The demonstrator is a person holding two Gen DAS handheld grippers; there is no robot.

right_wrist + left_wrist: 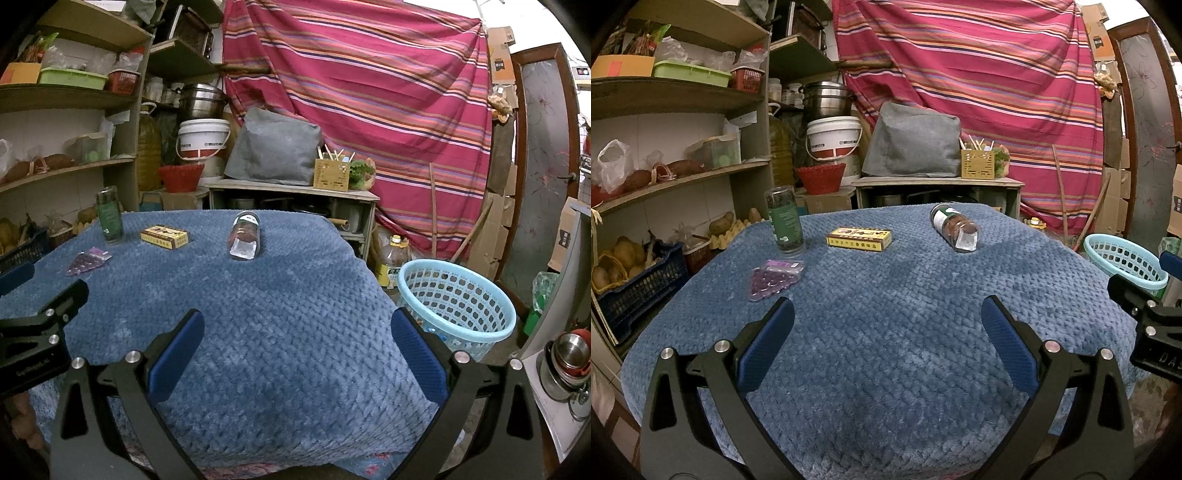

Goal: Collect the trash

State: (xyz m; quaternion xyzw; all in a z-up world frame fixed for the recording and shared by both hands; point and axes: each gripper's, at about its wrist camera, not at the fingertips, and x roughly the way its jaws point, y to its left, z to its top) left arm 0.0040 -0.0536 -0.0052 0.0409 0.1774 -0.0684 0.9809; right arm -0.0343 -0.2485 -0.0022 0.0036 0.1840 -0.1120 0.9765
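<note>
On the blue blanket-covered table stand a tall green-labelled jar, upright at the far left, a purple blister pack in front of it, a yellow box in the middle, and a jar lying on its side at the far right. My left gripper is open over the near table, empty. My right gripper is open too, over the near right part of the table. From the right wrist I see the same tipped jar, yellow box, blister pack and upright jar.
A light blue plastic basket stands on the floor right of the table, also in the left wrist view as the basket. Shelves with crates of potatoes line the left. A low cabinet and striped cloth stand behind.
</note>
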